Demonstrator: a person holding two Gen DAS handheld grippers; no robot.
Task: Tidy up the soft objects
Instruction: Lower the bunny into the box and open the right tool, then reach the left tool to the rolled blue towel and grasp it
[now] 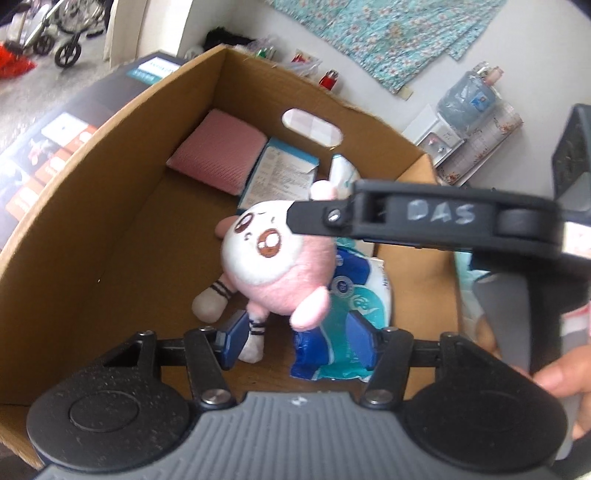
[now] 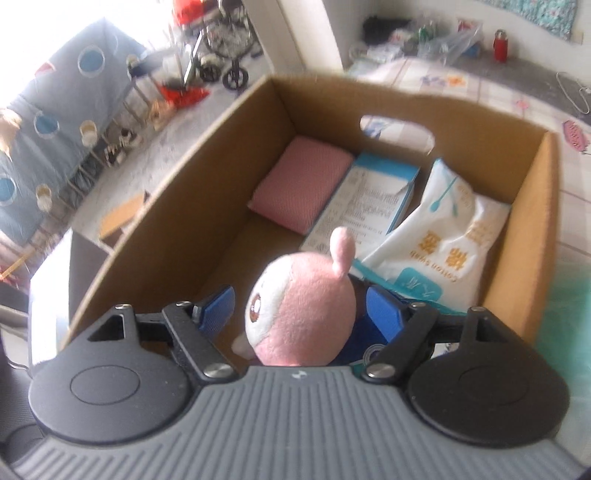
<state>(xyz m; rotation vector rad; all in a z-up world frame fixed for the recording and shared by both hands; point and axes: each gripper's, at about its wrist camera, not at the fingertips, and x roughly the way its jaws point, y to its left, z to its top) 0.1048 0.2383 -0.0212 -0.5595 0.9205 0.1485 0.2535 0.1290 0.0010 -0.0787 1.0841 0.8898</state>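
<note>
Pretty bright room: daylight blows out the upper left of the right-wrist view. Pale speckled floor (image 2: 192, 122), white wall (image 1: 354, 79) with a teal floral cloth (image 1: 388, 33), plus a wheelchair (image 2: 225, 48).

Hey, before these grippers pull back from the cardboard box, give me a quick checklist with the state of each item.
1. Pink plush toy inside the cardboard box: ok, in the box, partly over the blue and white pack.
2. Right gripper let go of the plush: ok, pads stand clear either side of its head.
3. Left gripper empty: ok, jaws apart, gripping nothing.
4. Plush fully settled on the floor of the box: cannot tell.
5. Pink cushion, paper box and cotton swab bag in place: ok, along the far wall.
</note>
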